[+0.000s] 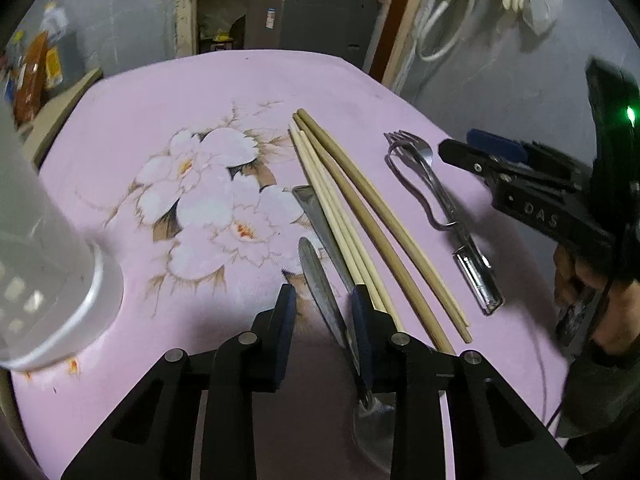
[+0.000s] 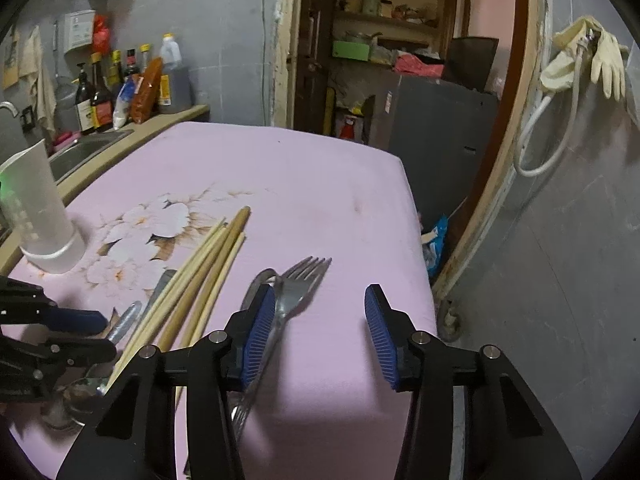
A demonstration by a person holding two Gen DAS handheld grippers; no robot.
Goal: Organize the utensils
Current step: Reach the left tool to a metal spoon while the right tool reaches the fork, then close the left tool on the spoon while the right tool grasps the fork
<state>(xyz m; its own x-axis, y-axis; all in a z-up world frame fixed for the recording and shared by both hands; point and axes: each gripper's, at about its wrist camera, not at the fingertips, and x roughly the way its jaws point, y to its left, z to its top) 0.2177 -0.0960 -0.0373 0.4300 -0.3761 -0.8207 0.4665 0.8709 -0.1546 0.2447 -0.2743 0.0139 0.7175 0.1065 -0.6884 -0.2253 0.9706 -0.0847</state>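
Left wrist view: my left gripper (image 1: 322, 312) hangs unclenched over a knife (image 1: 320, 284) on the pink cloth (image 1: 160, 92), one pad crowding the pale chopsticks (image 1: 340, 228). It could pinch both.

Right wrist view: my right gripper (image 2: 320, 336) is spread, gripping nothing, its left pad beside the fork (image 2: 298, 284) and spoon (image 2: 256, 286), so a squeeze might drag two. The white holder (image 2: 38, 216) stands well apart.
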